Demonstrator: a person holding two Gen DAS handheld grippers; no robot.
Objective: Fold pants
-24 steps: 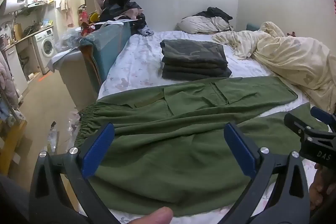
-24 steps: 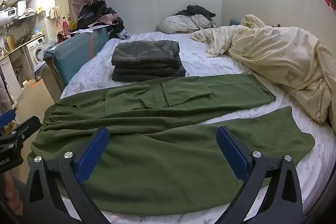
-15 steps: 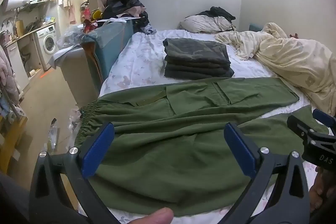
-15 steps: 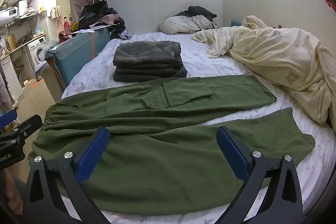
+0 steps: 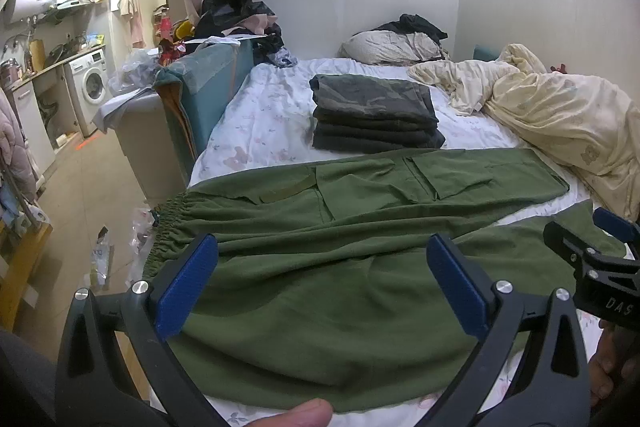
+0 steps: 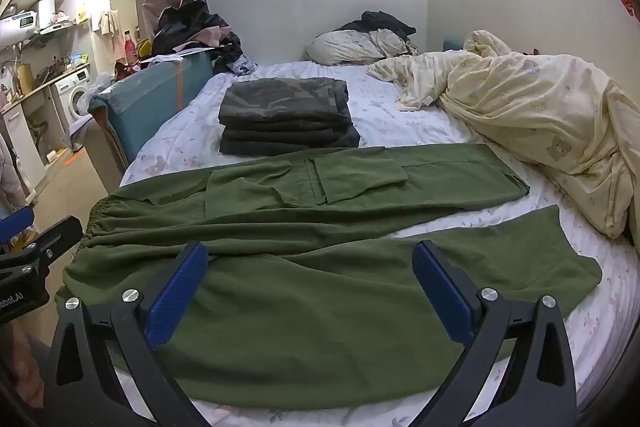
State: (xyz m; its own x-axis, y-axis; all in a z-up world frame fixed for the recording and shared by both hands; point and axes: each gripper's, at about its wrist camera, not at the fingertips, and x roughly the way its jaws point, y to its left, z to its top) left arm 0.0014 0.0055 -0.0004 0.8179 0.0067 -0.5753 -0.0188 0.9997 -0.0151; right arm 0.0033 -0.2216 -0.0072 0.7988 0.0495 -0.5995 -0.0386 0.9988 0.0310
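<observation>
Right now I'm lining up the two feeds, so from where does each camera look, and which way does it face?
Left wrist: sits on the left gripper, angled down across the spread olive-green fabric pants toward the wall; shows its open blue-padded jaws, a thumb tip, and the right gripper at its right edge.
Right wrist: sits on the right gripper, facing the same way; shows its open jaws and the left gripper at its left edge.
Shared: the pants, the stack of folded dark camouflage clothes, the crumpled cream duvet.

Left gripper point(image 5: 322, 277) hovers wide open, apparently untouching, over green pants point(image 5: 360, 251) spread on the bed point(image 5: 264, 119).
</observation>
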